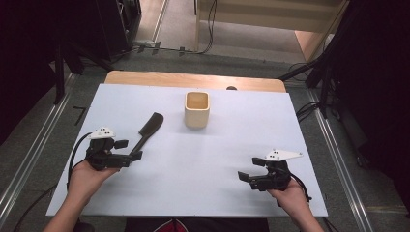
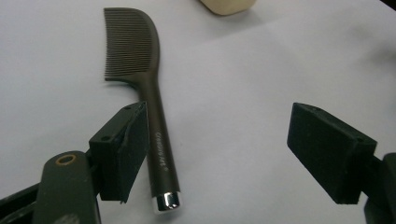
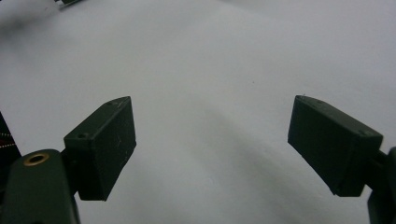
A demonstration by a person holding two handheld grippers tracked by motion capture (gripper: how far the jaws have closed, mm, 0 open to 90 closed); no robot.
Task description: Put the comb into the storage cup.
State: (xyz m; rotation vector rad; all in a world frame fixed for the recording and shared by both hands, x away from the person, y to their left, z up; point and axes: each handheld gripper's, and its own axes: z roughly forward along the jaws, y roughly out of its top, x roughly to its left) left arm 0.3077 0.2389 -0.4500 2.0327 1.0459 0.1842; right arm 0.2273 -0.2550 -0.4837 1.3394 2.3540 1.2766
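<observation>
Desk [image 1: 203,159] under white sheet. Beige cup [image 1: 197,109] near far edge, centre. Black comb [image 1: 146,131] left of it, long axis running from left gripper [image 1: 126,151] toward far edge; handle end between its spread jaws, beside one pad. Right gripper [image 1: 247,175] near right corner, jaws apart, nothing held, well away.

Both tongs, left [image 1: 129,150] and right [image 1: 245,176], rest low with jaws spread wide.

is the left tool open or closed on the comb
Open. In the left gripper view the left tool has its jaws spread wide; the comb lies flat on the table, its handle beside one jaw, not clamped.
</observation>
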